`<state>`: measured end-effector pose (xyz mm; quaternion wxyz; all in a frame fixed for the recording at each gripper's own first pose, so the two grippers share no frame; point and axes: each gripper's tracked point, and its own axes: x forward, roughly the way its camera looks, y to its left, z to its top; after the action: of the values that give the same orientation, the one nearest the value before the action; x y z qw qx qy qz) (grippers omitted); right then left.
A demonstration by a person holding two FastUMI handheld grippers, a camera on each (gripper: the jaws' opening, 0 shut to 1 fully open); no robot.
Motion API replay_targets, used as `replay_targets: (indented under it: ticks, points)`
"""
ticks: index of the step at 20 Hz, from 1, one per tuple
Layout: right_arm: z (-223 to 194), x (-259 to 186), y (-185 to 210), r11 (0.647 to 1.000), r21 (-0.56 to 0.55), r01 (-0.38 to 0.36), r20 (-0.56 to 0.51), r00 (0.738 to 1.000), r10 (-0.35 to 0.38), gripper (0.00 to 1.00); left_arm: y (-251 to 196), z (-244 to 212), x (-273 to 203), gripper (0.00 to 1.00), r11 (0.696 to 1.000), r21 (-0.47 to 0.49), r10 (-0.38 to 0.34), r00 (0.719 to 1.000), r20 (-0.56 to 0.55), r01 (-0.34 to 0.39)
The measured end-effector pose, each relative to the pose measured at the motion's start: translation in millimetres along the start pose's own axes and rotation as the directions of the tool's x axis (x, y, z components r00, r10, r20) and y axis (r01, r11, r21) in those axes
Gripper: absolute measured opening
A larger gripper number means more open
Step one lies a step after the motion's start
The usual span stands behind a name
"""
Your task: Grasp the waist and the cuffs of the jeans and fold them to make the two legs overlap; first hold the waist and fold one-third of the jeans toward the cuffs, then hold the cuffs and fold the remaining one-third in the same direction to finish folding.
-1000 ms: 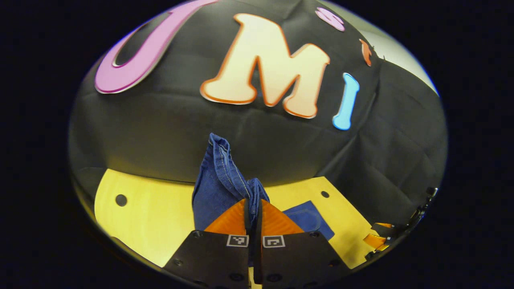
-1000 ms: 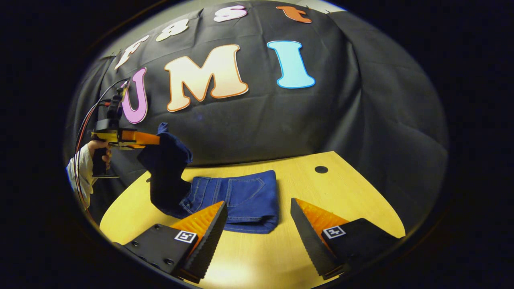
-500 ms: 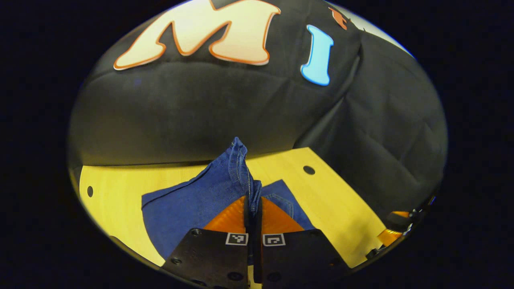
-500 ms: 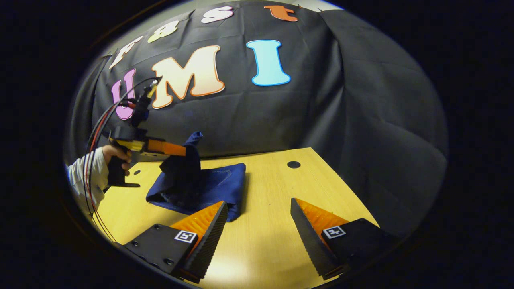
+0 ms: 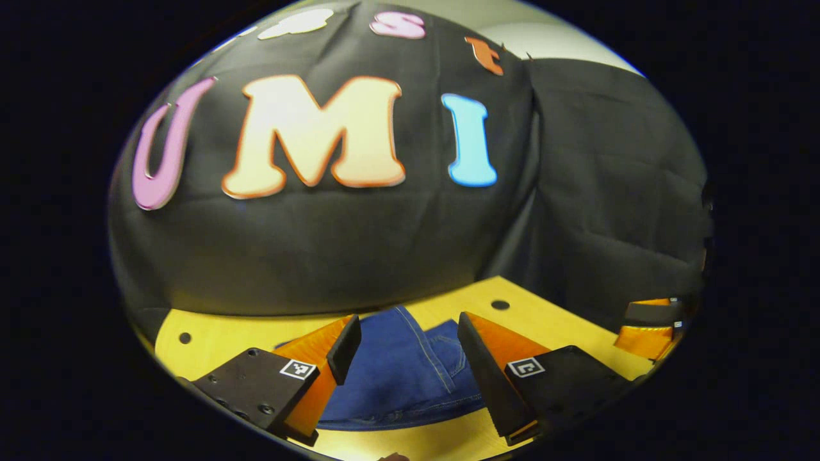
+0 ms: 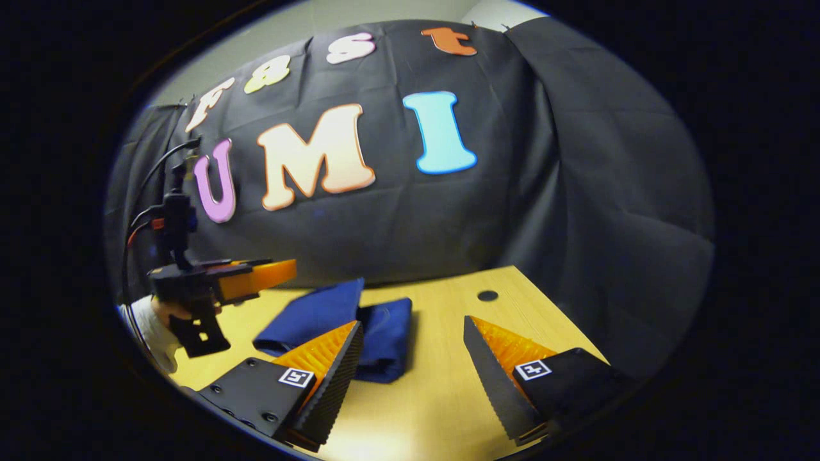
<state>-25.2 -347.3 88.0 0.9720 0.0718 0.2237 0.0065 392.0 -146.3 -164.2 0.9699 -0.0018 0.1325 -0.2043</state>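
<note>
The blue jeans (image 5: 400, 371) lie folded in a compact stack on the yellow wooden table (image 5: 218, 333). My left gripper (image 5: 407, 330) hovers just above and in front of the stack, open, with nothing between its fingers. In the right gripper view the jeans (image 6: 336, 314) rest left of centre, one layer angled over another. The left gripper (image 6: 272, 276) hangs above their left end, held by a hand (image 6: 157, 314). My right gripper (image 6: 413, 326) stands open over the table (image 6: 442, 384), to the right of the jeans and touching nothing.
The black cloth wall closes off the back and right of the table. A small round hole (image 6: 487, 296) sits near the table's far right corner; another hole (image 5: 185, 337) is at the far left. The right gripper (image 5: 647, 320) shows at the right edge.
My left gripper has opened and let go of the jeans' cuffs, and the lifted part has dropped onto the stack. The left gripper has drawn back slightly. The right gripper stayed open.
</note>
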Motion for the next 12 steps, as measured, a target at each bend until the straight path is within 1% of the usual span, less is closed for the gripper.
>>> replay_targets:
  ticks: [1, 2, 4, 7, 8, 9, 11, 12]
  points:
    - [15, -5, 16, 1.0, -0.001, -0.016, 0.049, 0.999, 0.016, 0.98, 15, 15, -23, 0.93, 0.999, 0.009, 0.035, 0.998, 0.043, -0.036]
    - [33, -11, 32, 1.0, -0.006, -0.028, 0.102, 0.994, 0.028, 0.98, 33, 28, -49, 0.92, 0.996, 0.019, 0.086, 0.994, 0.073, -0.088]
    - [57, -31, 64, 0.999, -0.028, -0.043, 0.181, 0.982, 0.047, 0.97, 65, 42, -95, 0.92, 0.987, 0.02, 0.156, 0.981, 0.115, -0.159]
    - [88, -66, 110, 0.998, -0.059, -0.039, 0.275, 0.96, 0.054, 0.97, 92, 59, -158, 0.92, 0.979, 0.012, 0.199, 0.966, 0.167, -0.204]
    - [97, -80, 125, 0.998, -0.059, -0.035, 0.306, 0.951, 0.052, 0.97, 98, 60, -176, 0.92, 0.977, 0.002, 0.211, 0.963, 0.17, -0.215]
    - [102, -93, 141, 0.997, -0.06, -0.043, 0.332, 0.941, 0.061, 0.97, 104, 60, -193, 0.94, 0.975, -0.007, 0.219, 0.959, 0.179, -0.222]
    - [102, -115, 170, 0.996, -0.063, -0.071, 0.345, 0.935, 0.088, 0.97, 115, 70, -223, 0.93, 0.97, -0.04, 0.241, 0.948, 0.209, -0.238]
    - [100, -123, 183, 0.994, -0.074, -0.083, 0.345, 0.933, 0.104, 0.93, 120, 73, -235, 0.93, 0.969, -0.055, 0.247, 0.944, 0.22, -0.241]
